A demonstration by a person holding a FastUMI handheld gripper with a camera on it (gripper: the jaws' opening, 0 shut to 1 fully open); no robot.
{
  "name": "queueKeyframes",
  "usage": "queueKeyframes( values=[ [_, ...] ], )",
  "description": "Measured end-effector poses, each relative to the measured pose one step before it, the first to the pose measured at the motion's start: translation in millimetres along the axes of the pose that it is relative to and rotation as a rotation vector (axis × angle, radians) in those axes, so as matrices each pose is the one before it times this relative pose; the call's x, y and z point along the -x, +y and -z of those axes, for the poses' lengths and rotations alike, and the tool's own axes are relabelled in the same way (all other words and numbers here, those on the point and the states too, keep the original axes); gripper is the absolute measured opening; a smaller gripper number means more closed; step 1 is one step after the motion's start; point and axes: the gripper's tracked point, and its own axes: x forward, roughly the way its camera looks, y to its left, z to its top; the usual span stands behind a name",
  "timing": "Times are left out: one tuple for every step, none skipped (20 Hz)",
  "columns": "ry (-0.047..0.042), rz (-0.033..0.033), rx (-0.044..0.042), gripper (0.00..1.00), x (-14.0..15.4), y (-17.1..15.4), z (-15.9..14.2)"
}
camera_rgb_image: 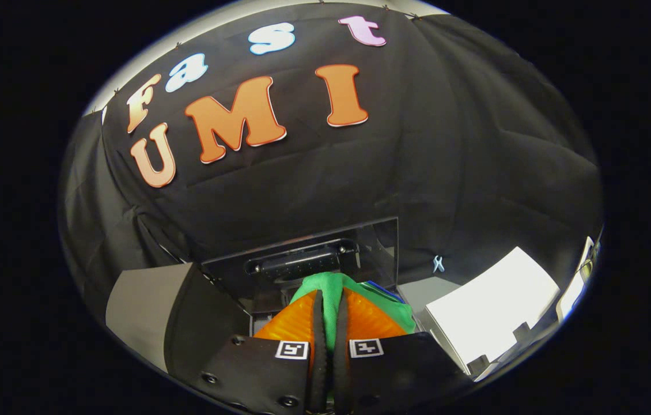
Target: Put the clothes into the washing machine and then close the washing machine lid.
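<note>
At the bottom centre of the frame, the tool (330,323) stands nearly closed, its two fingers (318,346) pinching a fold of green cloth (334,288) that runs up the narrow gap between them. The cloth is bright green and soft, bunching into a rounded hump just past the fingertips and spilling toward the lower right, where a sliver of blue fabric (384,286) shows beside it. Just beyond, at mid-frame, the washing machine (302,262) stands open, its clear lid (380,242) raised upright behind the cloth. A white sheet (489,308) lies on the counter (417,291) at lower right. The booth's black cloth wall (446,144) fills the upper frame.
</note>
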Motion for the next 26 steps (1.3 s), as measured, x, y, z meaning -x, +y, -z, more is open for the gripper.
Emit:
queueKeyframes(
  values=[
    [0.0174, -0.00304, 0.00218, 0.12, -8.95, -1.91, 7.21],
    [0.01929, -0.0028, 0.00098, 0.12, -8.57, -2.0, 7.28],
    [0.02256, -0.00507, 0.00339, 0.12, -8.22, -1.49, 9.34],
    [0.02332, -0.00435, 0.00322, 0.13, -10.38, -0.4, 8.65],
    [0.02071, -0.00486, 0.00372, 0.13, -9.1, -1.53, 9.57],
    [0.01952, -0.00392, 0.00346, 0.13, -11.47, -0.46, 7.26],
    [0.01725, -0.00309, 0.0033, 0.13, -10.58, 0.44, 7.78],
    [0.01785, -0.00223, 0.00088, 0.12, -10.06, 0.07, 7.23],
    [0.01868, -0.00267, 0.00147, 0.13, -9.62, 0.47, 8.27],
    [0.02097, -0.00118, -0.00003, 0.13, -8.58, 0.98, 7.36],
    [0.02419, -0.00301, -0.0012, 0.13, -8.5, 0.91, 9.06],
    [0.02353, -0.00336, -0.00321, 0.13, -8.39, 1.52, 7.8],
    [0.0187, -0.00283, -0.0028, 0.13, -7.26, 1.66, 6.62],
    [0.01546, 0.00077, 0.00184, 0.13, -8.41, -0.12, 5.7],
    [0.01543, 0.00402, 0.00514, 0.13, -7.98, -0.29, 6.56],
    [0.01682, 0.0074, 0.00777, 0.13, -9.71, -0.38, 8.38],
    [0.01682, 0.00272, 0.00835, 0.13, -3.86, 0.44, 5.82],
    [0.01459, 0.00377, 0.00538, 0.14, -7.12, 0.49, 6.55],
    [0.01663, 0.00748, 0.0031, 0.14, -5.62, 0.1, 7.3],
    [0.01512, 0.00704, -0.00067, 0.14, -4.4, 0.2, 6.16],
    [0.0121, 0.00567, -0.00423, 0.15, -4.7, -0.24, 5.04],
    [0.0143, 0.00686, -0.00215, 0.17, -4.19, -1.06, 4.59],
    [0.01264, 0.00454, 0.00377, 0.18, -2.56, -0.18, 4.21],
    [-0.00338, -0.0038, 0.00434, 0.22, -2.72, 0.46, -0.28],
    [-0.01569, -0.0041, 0.00689, 0.22, 2.75, 0.91, -2.56],
    [-0.01777, 0.01005, 0.015, 0.21, 2.7, -0.06, -6.7]
  ],
)
